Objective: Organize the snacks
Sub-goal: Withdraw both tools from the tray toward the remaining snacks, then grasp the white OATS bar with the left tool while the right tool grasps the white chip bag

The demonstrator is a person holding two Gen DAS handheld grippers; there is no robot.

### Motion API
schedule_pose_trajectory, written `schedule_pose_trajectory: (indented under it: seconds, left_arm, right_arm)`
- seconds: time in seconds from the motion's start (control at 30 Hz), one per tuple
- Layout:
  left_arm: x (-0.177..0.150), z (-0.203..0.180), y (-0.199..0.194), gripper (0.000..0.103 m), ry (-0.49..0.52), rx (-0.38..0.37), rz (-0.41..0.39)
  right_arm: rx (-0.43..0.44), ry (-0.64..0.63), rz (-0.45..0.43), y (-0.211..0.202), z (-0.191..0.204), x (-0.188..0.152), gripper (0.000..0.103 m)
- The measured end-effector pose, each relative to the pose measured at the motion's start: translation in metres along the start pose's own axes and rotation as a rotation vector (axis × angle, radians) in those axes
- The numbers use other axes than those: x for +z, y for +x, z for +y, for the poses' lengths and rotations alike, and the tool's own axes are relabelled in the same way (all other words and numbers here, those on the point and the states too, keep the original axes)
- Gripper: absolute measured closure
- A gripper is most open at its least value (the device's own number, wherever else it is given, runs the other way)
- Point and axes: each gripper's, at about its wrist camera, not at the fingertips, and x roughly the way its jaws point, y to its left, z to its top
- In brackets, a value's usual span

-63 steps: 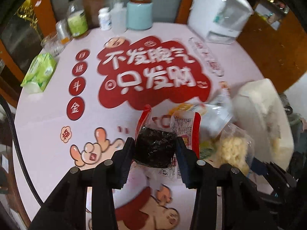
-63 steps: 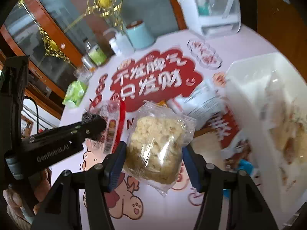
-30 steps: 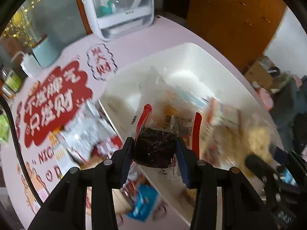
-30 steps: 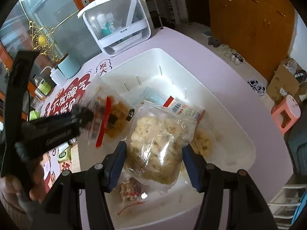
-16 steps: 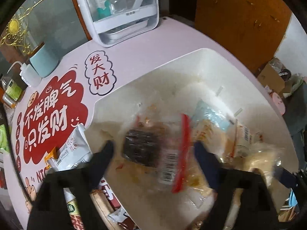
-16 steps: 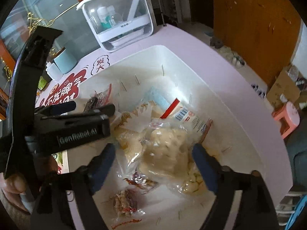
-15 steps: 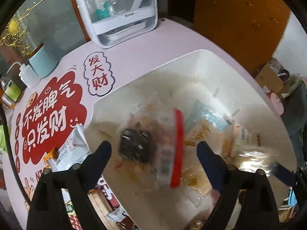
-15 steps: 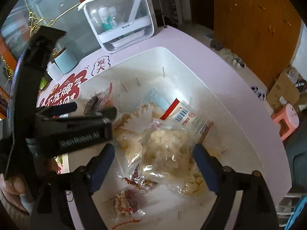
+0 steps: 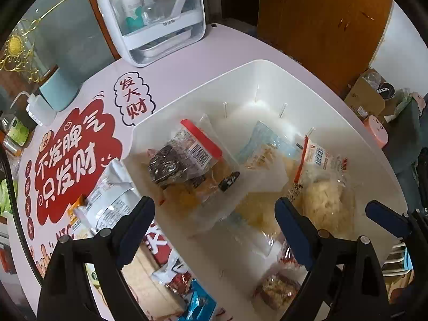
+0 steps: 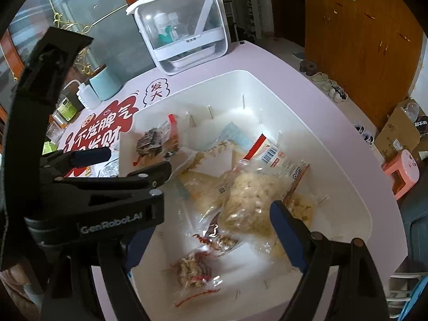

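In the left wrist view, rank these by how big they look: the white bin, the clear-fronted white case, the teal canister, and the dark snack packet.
1. white bin
2. clear-fronted white case
3. dark snack packet
4. teal canister

The last two look close; nearness favours the packet.

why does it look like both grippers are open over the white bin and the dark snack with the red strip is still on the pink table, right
Not quite. Both grippers, left gripper and right gripper, are open over the white bin, but the dark snack lies inside the bin, not on the table. The left wrist view shows it.

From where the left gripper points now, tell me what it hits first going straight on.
Probably the clear snack packets lying on the floor of the white bin, between the open left gripper fingers; depth is unclear.
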Motion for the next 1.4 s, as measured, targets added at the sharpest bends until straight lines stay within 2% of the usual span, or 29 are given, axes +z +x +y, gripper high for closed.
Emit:
schedule_pose_trajectory:
  seconds: [0.3, 0.5, 0.63, 0.83, 1.07, 1.17, 1.3, 1.4]
  left_arm:
    - [-0.021, 0.018, -0.043, 0.012, 0.009, -0.004, -0.036]
    - [-0.039, 0.045, -0.073, 0.012, 0.003, 0.004, -0.063]
    - [-0.051, 0.075, -0.094, 0.012, -0.018, 0.026, -0.081]
    - [-0.072, 0.144, -0.116, 0.012, -0.114, 0.072, -0.096]
    - [-0.097, 0.216, -0.105, 0.012, -0.216, 0.121, -0.055]
    - [-0.104, 0.235, -0.091, 0.012, -0.216, 0.120, -0.024]
    - [-0.111, 0.247, -0.063, 0.012, -0.188, 0.112, 0.030]
    - [-0.112, 0.250, -0.039, 0.012, -0.168, 0.111, 0.064]
  right_arm:
    - [-0.005, 0.010, -0.019, -0.019, 0.027, -0.011, 0.018]
    - [0.002, 0.006, -0.048, -0.033, 0.054, -0.017, 0.018]
    - [0.004, -0.007, -0.081, -0.041, 0.077, -0.017, 0.018]
    - [0.009, -0.072, -0.117, -0.041, 0.121, -0.017, 0.018]
    - [0.039, -0.158, -0.114, -0.023, 0.167, -0.023, 0.018]
    - [0.046, -0.172, -0.080, -0.003, 0.181, -0.023, 0.018]
    - [0.104, -0.106, -0.023, 0.025, 0.185, -0.010, 0.018]
    - [0.178, 0.002, 0.031, 0.050, 0.185, 0.009, 0.018]
